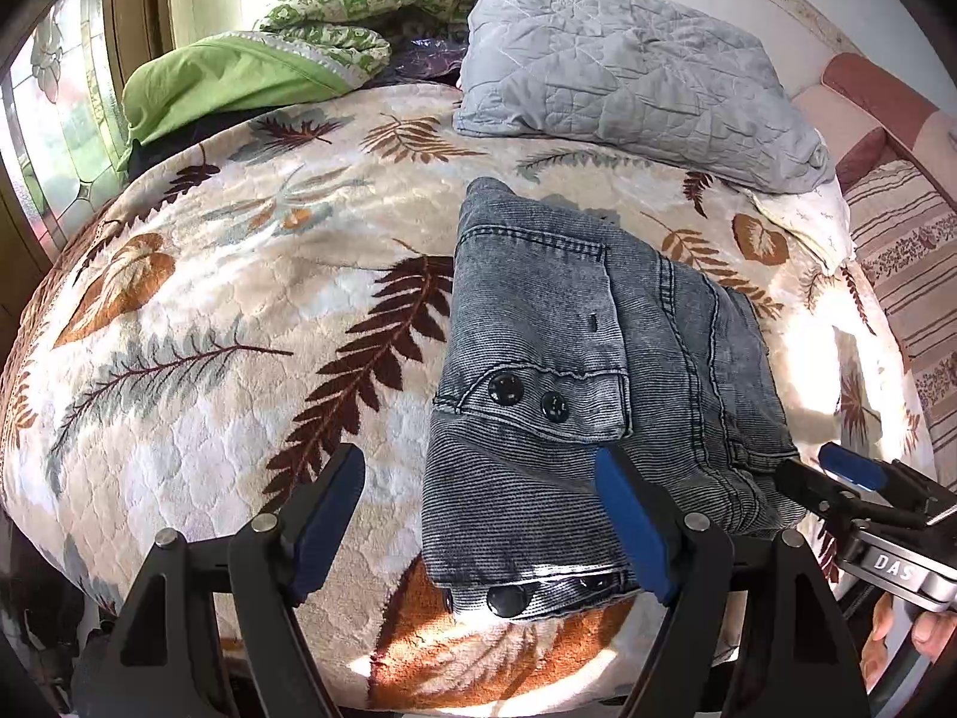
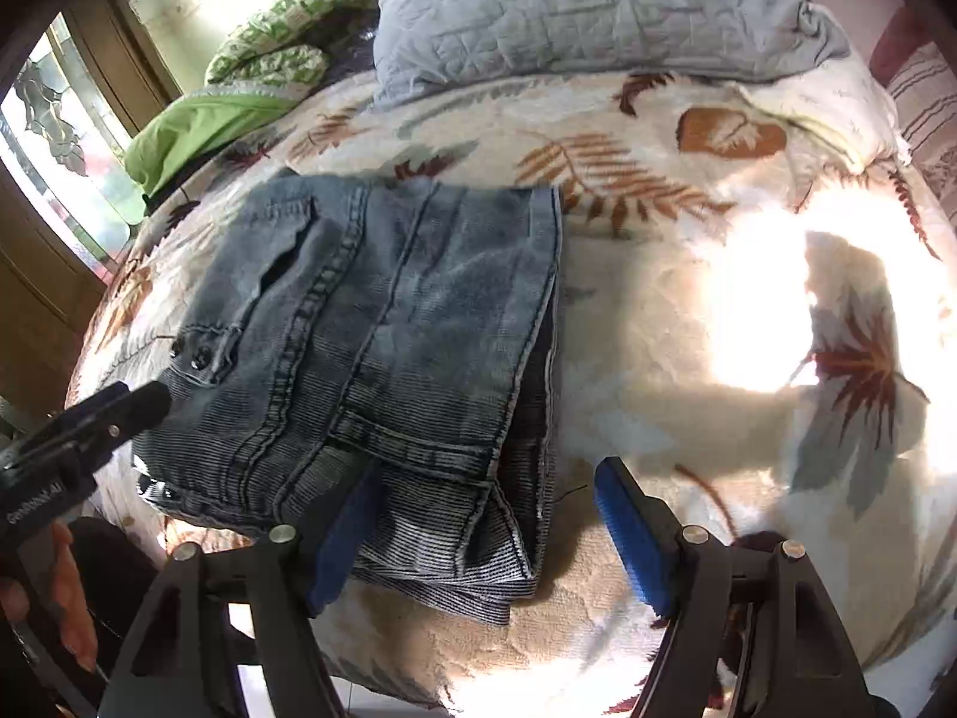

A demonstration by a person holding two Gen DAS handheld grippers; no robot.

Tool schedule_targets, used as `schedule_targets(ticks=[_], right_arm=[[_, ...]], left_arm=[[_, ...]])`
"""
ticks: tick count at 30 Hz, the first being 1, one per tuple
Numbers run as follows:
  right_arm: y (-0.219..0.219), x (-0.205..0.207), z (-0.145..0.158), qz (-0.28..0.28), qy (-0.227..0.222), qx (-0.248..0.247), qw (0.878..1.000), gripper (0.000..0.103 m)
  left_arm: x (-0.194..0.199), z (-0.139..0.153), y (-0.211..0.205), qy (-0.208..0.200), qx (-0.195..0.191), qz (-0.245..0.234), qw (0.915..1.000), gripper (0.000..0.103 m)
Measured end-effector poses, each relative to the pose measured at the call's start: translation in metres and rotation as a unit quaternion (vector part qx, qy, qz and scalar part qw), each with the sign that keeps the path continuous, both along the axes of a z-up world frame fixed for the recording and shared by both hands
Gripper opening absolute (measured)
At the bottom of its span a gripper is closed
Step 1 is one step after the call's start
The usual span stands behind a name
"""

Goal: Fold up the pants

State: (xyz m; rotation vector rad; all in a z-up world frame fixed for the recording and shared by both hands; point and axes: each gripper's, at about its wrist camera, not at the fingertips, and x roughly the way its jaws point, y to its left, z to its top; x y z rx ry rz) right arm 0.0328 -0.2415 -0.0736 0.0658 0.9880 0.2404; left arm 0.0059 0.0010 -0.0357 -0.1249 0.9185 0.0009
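Grey-blue denim pants (image 1: 574,371) lie folded into a compact stack on the leaf-patterned bed cover (image 1: 209,311); they also show in the right wrist view (image 2: 383,335). My left gripper (image 1: 478,520) is open, its blue-padded fingers (image 1: 634,532) spread over the near edge of the pants, holding nothing. My right gripper (image 2: 478,532) is open over the near right corner of the stack, its left finger (image 2: 347,544) against the cloth. The right gripper also shows at the right edge of the left wrist view (image 1: 837,484), and the left gripper at the left of the right wrist view (image 2: 113,413).
A grey quilted pillow (image 1: 628,66) and a green patterned blanket (image 1: 311,30) lie at the head of the bed. A window (image 1: 66,119) is on the left. A striped sofa (image 1: 909,239) stands on the right. A bright sun patch (image 2: 759,299) falls on the cover.
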Motion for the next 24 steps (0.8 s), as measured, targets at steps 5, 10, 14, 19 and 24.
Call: schedule_targets(ticks=[5,10,14,19,24], right_arm=[[-0.006,-0.037,0.041,-0.010,-0.075,0.009,0.997,0.077],[-0.005,-0.072,0.054,-0.025,-0.128,0.004,0.991,0.077],[-0.003,-0.083,0.057,-0.027,-0.143,0.004,0.989,0.078],[-0.009,-0.086,0.061,-0.033,-0.141,0.018,0.989,0.078],[-0.011,-0.089,0.064,-0.030,-0.140,0.025,0.989,0.078]], left_arm=[[-0.016,0.014,-0.003,-0.031,-0.022,-0.003,0.9993,0.080],[-0.037,0.032,-0.008,-0.077,-0.004,-0.010,0.9970,0.087],[-0.050,0.044,-0.012,-0.112,0.040,-0.005,0.9929,0.096],[-0.051,0.051,-0.016,-0.111,0.045,-0.008,0.9928,0.096],[-0.048,0.050,-0.018,-0.097,0.025,-0.010,0.9950,0.098]])
